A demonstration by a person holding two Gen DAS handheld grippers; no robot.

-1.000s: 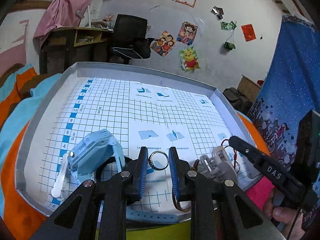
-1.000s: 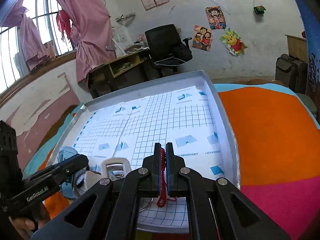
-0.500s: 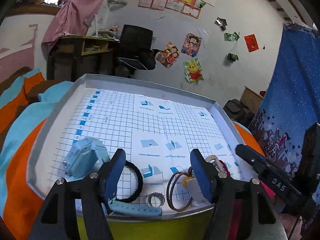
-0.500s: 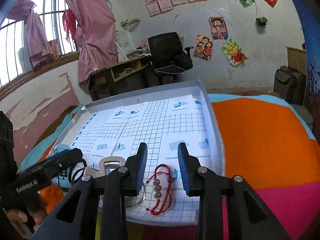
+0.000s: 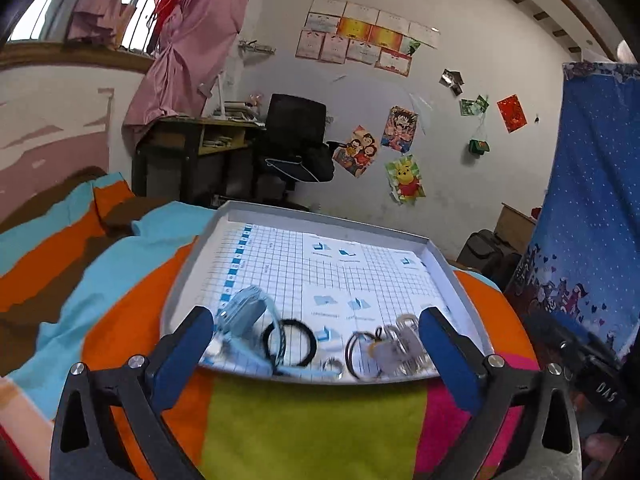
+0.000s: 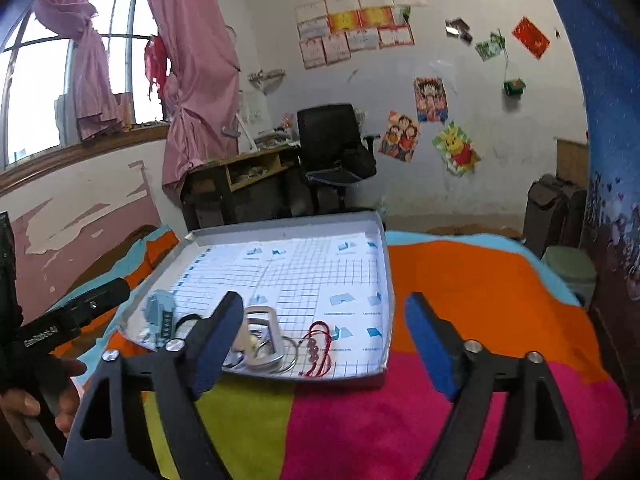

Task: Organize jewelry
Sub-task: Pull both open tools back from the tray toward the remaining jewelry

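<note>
A grey tray (image 5: 320,219) lined with grid paper rests on a striped blanket. Along its near edge lie a light-blue watch (image 5: 244,312), a black band (image 5: 290,342), a small silver ring (image 5: 333,366), dark wire bangles (image 5: 360,350) and a pale watch (image 5: 402,342). In the right wrist view a red beaded bracelet (image 6: 318,344) lies near the tray's (image 6: 280,225) front rim. My left gripper (image 5: 314,316) hovers back from the tray, jaws opening wide, nothing between them. My right gripper (image 6: 324,300) is likewise opening and holds nothing.
The colourful blanket (image 6: 460,280) spreads around the tray. A black office chair (image 5: 294,136) and a wooden desk (image 5: 192,136) stand at the far wall. A blue curtain (image 5: 592,200) hangs on the right, with a suitcase (image 6: 554,208) and a green bin (image 6: 572,268) beside it.
The left gripper let go of the silver ring and the right let go of the red bracelet. Both spread their jaws and drew back and up from the tray.
</note>
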